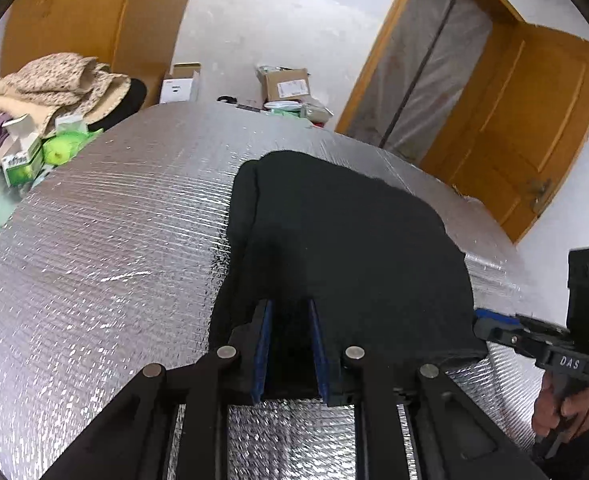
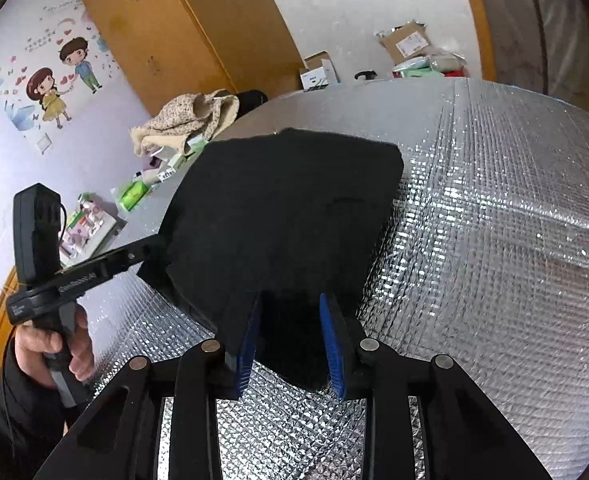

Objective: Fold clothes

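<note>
garment: one black folded cloth [image 1: 346,240] lying flat on the silver foil mat [image 1: 114,240]; near edge sits at both grippers; roughly rectangular with rounded far corners
left gripper [image 1: 290,354]: blue pads [image 1: 263,352] stand apart with the cloth's near edge between them; cloth is black on black there, so whether the pads press on it I cannot tell
right gripper [image 2: 290,344]: jaws spread wider; near corner of the cloth lies in the gap; no clear pinch visible, again cannot tell
hands: two, one per handle; right hand [image 1: 554,404] seen from the left wrist view, left hand [image 2: 50,344] from the right wrist view
boxes, back wall: one white box [image 1: 178,84], flaps open, contents not visible; one brown cardboard parcel [image 1: 288,84] with a label, closed
clutter, left of mat: one beige speckled blanket [image 1: 54,80] heaped over small items; green and white cartons [image 1: 24,160] below it, count unclear, at least two
doors: one open wooden door [image 1: 534,128] on the right
wall: cartoon sticker with two figures [image 2: 62,76]
</note>
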Motion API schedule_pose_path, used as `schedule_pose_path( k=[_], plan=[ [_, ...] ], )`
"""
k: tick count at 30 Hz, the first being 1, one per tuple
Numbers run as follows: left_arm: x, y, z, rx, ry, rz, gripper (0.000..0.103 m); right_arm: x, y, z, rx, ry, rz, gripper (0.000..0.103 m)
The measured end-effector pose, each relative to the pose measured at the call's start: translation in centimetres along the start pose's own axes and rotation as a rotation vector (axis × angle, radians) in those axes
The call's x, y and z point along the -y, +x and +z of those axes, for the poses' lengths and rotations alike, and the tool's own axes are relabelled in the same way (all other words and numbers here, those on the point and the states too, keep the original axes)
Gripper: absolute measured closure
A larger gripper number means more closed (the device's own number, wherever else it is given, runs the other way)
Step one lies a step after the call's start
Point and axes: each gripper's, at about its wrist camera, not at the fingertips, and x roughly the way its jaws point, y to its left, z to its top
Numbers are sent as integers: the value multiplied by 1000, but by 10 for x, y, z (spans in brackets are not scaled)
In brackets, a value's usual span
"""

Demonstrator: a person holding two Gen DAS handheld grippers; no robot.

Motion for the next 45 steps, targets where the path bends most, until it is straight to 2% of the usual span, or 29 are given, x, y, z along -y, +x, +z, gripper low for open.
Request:
schedule_pose_path(
  k=[3,7,14,23,30,33,39,45],
  plan=[
    [12,-16,-7,25,3,15,84,-4,-16,-4,15,-7,-1,72],
    [38,-36,-33,34,12,52,84,-16,-34,-17,30,-39,5,72],
    [92,-66,-76,67,63,136,84,-33,-67,-68,33,-87,-36,72],
    [126,-85,-101,74,91,175,83,-31,-105,-118,47,-73,-65,71],
    [144,-99,-115,103,114,225,83,-32,-125,-136,58,-55,-60,71],
    [149,-107,-119,117,116,227,83,-34,-132,-140,70,-57,-60,71],
    [149,-126,-124,154,90,180,83,-37,-143,-143,91,-65,-55,71],
    [143,-127,-128,122,41,119,83,-41,-149,-146,105,-75,-52,71]
  ],
)
